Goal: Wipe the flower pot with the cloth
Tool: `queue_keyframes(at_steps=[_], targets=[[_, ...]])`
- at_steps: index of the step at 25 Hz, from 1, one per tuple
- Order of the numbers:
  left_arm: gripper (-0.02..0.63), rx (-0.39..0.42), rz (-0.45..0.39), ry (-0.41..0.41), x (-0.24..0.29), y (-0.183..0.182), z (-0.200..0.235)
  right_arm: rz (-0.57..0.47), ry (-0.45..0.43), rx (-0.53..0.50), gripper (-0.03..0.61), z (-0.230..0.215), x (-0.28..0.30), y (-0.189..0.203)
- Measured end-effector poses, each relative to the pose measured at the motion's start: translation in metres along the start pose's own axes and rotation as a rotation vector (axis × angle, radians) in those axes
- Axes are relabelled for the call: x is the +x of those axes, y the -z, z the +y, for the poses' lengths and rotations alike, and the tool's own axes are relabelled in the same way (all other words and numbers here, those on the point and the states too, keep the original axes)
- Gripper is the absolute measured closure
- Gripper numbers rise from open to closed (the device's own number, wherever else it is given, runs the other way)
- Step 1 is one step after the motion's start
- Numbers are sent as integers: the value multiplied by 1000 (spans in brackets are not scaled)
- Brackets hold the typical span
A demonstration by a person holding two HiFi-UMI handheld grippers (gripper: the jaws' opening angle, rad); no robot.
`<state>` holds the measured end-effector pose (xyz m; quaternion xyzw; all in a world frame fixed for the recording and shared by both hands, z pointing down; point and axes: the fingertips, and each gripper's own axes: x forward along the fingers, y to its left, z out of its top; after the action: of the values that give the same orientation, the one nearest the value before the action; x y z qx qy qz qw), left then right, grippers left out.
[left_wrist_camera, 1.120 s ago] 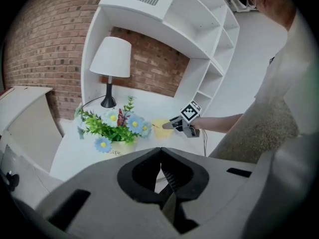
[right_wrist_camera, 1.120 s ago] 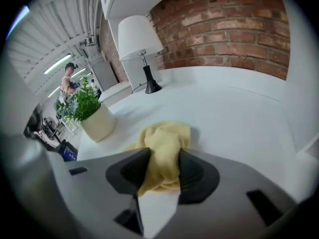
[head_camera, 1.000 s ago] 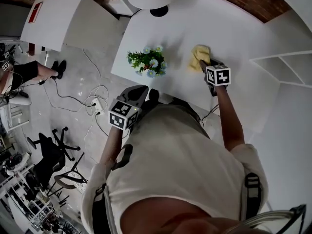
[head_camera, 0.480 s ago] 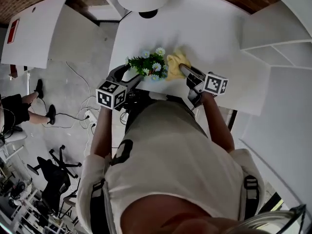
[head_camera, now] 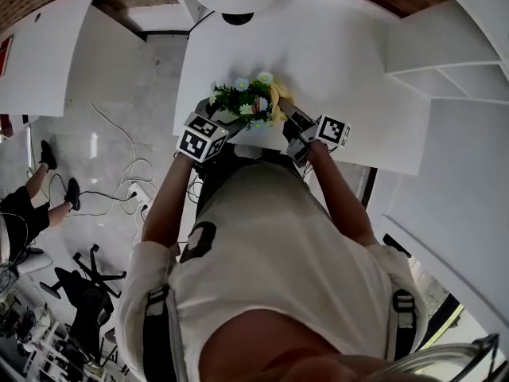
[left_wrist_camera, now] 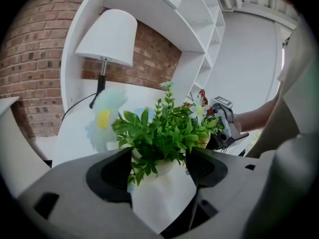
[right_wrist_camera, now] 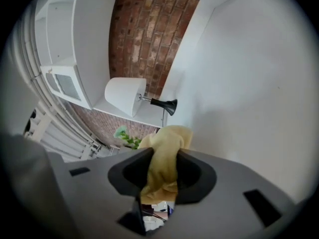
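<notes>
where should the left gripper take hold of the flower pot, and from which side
Grip the flower pot by its white body under the foliage, coming in low from the near side. Leaves spread wide above, so only that low wall suits the jaws. The left gripper, jaws just opened wider, straddles it without pressing.

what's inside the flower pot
A bushy green plant with pale, yellow-centred flowers fills the flower pot. The leaves cover its mouth, so any soil or filler cannot be seen.
</notes>
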<state>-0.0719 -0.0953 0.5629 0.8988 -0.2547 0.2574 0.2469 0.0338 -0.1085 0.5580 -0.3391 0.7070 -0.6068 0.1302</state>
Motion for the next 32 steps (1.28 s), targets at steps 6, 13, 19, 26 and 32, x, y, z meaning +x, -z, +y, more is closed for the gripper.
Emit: queue_keyframes(at_steps=[6, 13, 19, 26, 32], targets=[[282, 37, -7, -84, 5, 5, -5, 100, 149, 33, 453, -45, -2, 41], [282, 52, 33, -159, 8, 15, -9, 178, 192, 56, 455, -64, -3, 59], [284, 57, 59, -155, 11, 23, -20, 187, 164, 68, 454, -60, -13, 46], [284, -17, 55, -126, 15, 23, -40, 49, 38, 61, 452, -13, -12, 4], [282, 6, 72, -109, 16, 28, -47, 126, 138, 83, 451, -42, -11, 49]])
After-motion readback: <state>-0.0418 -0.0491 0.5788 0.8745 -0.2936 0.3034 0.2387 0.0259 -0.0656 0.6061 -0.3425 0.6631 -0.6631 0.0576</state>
